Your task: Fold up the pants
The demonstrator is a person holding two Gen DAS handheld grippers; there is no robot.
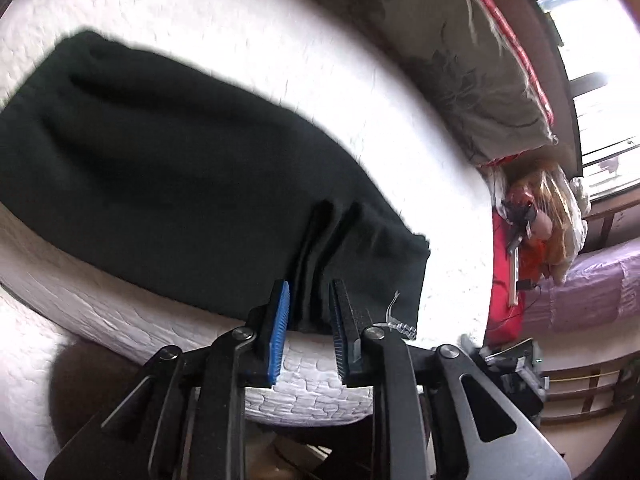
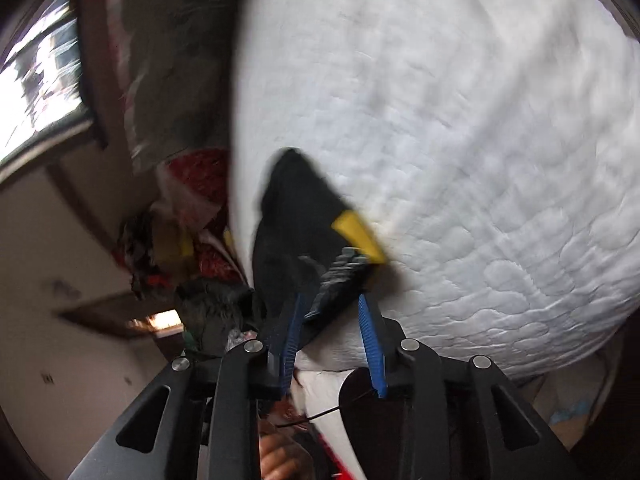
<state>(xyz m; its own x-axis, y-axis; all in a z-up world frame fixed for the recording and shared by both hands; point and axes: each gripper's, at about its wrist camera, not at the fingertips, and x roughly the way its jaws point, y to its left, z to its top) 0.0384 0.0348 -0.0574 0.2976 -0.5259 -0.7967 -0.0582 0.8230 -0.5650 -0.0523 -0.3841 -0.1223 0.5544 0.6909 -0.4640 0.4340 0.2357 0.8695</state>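
Note:
Black pants point(image 1: 168, 168) lie spread on a white quilted mattress point(image 1: 280, 48). My left gripper point(image 1: 310, 292) stands at the near hem; its blue pads are apart, with a bunched fold of the black cloth between them, the pads not pressed on it. In the right wrist view, a black pant end point(image 2: 296, 224) with a yellow tag point(image 2: 358, 232) hangs at the mattress edge point(image 2: 480, 160). My right gripper point(image 2: 330, 304) has its blue pads apart around the cloth's ribbed edge. The view is blurred.
A grey leaf-print pillow point(image 1: 460, 60) with red-white trim lies at the head of the mattress. Beyond the edge are red cloth point(image 1: 506, 280), a bagged toy point(image 1: 548, 220) and a purple-covered bed point(image 1: 592, 288). A window point(image 2: 36, 76) and clutter point(image 2: 180, 240) show left.

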